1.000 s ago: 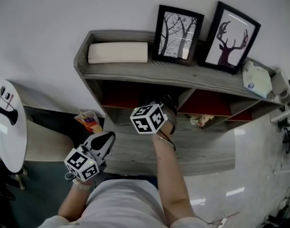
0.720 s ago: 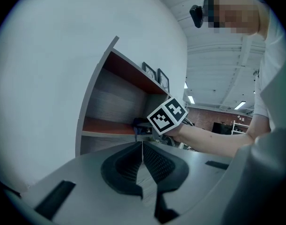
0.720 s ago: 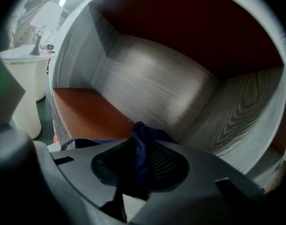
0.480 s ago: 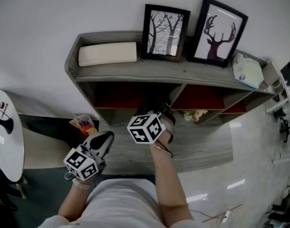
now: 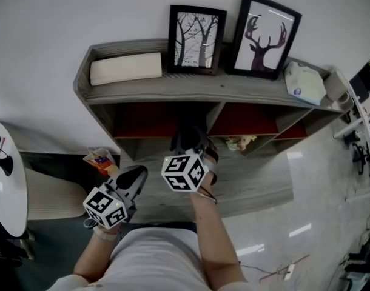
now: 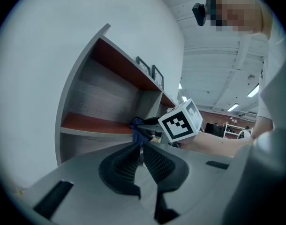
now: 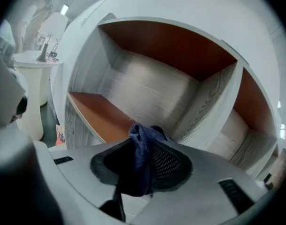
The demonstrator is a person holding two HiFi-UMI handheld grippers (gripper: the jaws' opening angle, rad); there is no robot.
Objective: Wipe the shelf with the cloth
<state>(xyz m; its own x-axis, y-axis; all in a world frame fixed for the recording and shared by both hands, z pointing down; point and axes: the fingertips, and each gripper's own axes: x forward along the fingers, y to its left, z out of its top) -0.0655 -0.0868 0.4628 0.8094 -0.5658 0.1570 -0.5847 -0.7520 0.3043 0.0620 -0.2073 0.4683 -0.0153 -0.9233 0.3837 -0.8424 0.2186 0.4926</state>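
Note:
The grey wooden shelf unit point(image 5: 191, 93) stands against the white wall, with red-backed compartments. My right gripper point(image 5: 191, 139) reaches to the front of the left middle compartment, whose brown floor point(image 7: 98, 116) lies just ahead of it. Its jaws have just been opening slightly, but they still pinch a dark blue cloth point(image 7: 142, 139), which bunches up over the tips. The cloth point(image 6: 137, 125) also shows in the left gripper view, past the marker cube. My left gripper point(image 5: 136, 173) hangs lower left, off the shelf, shut with nothing between its pads point(image 6: 140, 149).
Two framed pictures point(image 5: 196, 39) point(image 5: 264, 35), a cream box point(image 5: 125, 68) and a pale packet point(image 5: 305, 82) stand on the shelf top. A small object point(image 5: 238, 142) lies in the right compartment. A snack bag point(image 5: 100, 160) lies on the floor beside a white round table point(image 5: 6, 180).
My right gripper has drawn back from the compartment toward my body with the cloth. The head view has swung, sliding the shelf leftward in the picture. The left gripper has barely shifted.

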